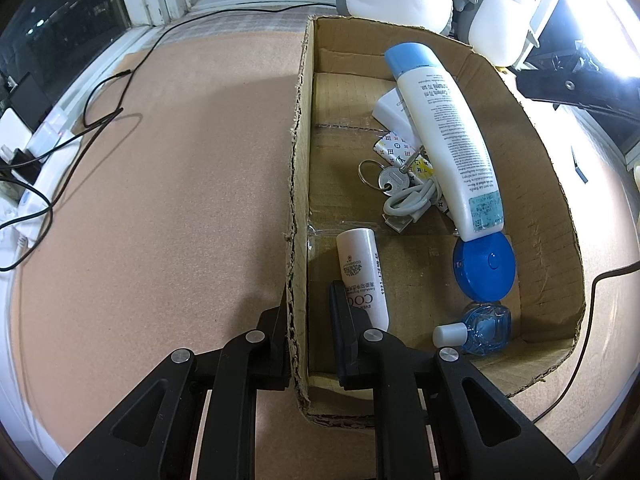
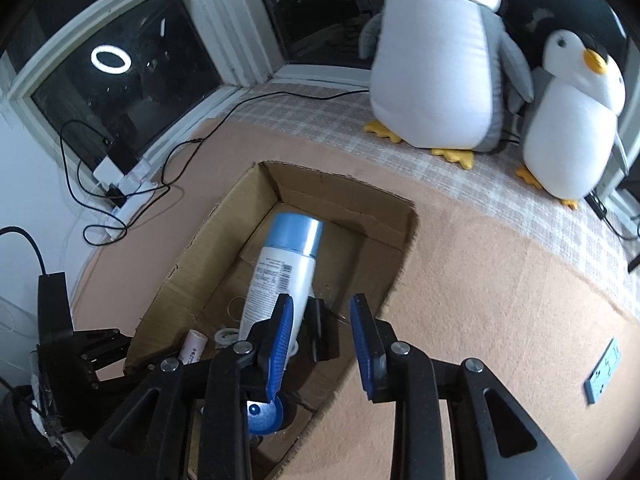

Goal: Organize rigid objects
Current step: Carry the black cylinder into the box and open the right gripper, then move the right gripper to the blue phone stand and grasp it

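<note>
An open cardboard box (image 1: 536, 184) sits on the tan mat. Inside lie a white bottle with a light-blue cap (image 1: 444, 132), a round blue disc (image 1: 484, 266), a small blue bottle (image 1: 480, 328), a white tube (image 1: 362, 276), a key on a ring (image 1: 390, 180), a grey cable (image 1: 412, 200) and a patterned case (image 1: 398, 152). My left gripper (image 1: 312, 320) is shut on the box's near left wall, one finger outside and one inside. My right gripper (image 2: 322, 308) hovers over the box (image 2: 352, 196) beside the white bottle (image 2: 280, 272), its blue pads (image 2: 362, 340) apart with nothing pressed between them.
Two penguin plush toys (image 2: 436, 68) (image 2: 572, 120) stand behind the box by the window. Black cables (image 1: 100, 120) and a power strip (image 1: 44, 136) lie along the left edge. A small grey card (image 2: 602, 372) rests on the mat (image 2: 500, 280) at the right.
</note>
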Demonstrator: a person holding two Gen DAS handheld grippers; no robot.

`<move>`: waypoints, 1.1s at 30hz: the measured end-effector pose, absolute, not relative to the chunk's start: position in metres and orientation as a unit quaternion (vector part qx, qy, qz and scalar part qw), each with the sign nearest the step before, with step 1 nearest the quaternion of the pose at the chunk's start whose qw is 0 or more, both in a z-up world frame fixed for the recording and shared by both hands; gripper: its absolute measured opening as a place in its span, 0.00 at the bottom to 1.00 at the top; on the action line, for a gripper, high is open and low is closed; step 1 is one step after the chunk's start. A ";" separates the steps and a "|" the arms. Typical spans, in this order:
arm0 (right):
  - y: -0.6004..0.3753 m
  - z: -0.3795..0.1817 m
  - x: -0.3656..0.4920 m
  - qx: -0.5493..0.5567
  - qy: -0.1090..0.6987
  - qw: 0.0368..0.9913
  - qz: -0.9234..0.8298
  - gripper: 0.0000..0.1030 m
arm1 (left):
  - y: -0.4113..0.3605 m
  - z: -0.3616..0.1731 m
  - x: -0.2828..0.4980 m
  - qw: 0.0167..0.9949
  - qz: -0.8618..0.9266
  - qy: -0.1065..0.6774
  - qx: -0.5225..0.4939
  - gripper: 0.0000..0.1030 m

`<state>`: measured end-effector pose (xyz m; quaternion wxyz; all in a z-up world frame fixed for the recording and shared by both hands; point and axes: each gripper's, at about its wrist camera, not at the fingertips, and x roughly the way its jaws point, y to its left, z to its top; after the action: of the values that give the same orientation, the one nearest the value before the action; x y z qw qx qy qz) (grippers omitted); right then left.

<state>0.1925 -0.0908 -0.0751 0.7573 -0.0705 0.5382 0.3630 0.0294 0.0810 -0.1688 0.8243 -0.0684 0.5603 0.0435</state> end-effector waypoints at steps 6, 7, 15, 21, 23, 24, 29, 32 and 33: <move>-0.133 -0.075 0.196 -0.024 0.540 0.769 0.341 0.26 | 0.082 -0.169 0.030 0.824 0.043 0.561 -0.067 0.13; -0.143 -0.075 0.198 -0.012 0.540 0.772 0.335 0.28 | 0.082 -0.169 0.030 0.824 0.043 0.560 -0.067 0.13; -0.226 -0.082 0.216 0.042 0.551 0.794 0.251 0.55 | 0.082 -0.169 0.031 0.824 0.043 0.560 -0.067 0.13; -0.279 -0.094 0.231 0.039 0.569 0.803 0.175 0.55 | 0.082 -0.169 0.030 0.824 0.043 0.560 -0.067 0.13; -0.298 -0.101 0.240 0.043 0.577 0.802 0.149 0.55 | 0.082 -0.169 0.030 0.824 0.043 0.560 -0.067 0.13; -0.307 -0.104 0.244 0.041 0.579 0.803 0.135 0.55 | 0.082 -0.169 0.030 0.824 0.043 0.560 -0.067 0.13; -0.344 -0.123 0.265 0.061 0.601 0.793 0.080 0.55 | 0.080 -0.169 0.030 0.824 0.042 0.560 -0.068 0.13; -0.357 -0.131 0.272 0.067 0.612 0.786 0.058 0.55 | 0.080 -0.169 0.031 0.824 0.042 0.560 -0.068 0.13; -0.360 -0.134 0.275 0.071 0.616 0.782 0.056 0.55 | 0.080 -0.169 0.031 0.824 0.043 0.560 -0.068 0.13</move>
<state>0.2746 -0.3599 -0.1340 0.7823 0.0715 0.6162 0.0560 0.0309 0.0799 -0.1694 0.8245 -0.0679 0.5602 0.0426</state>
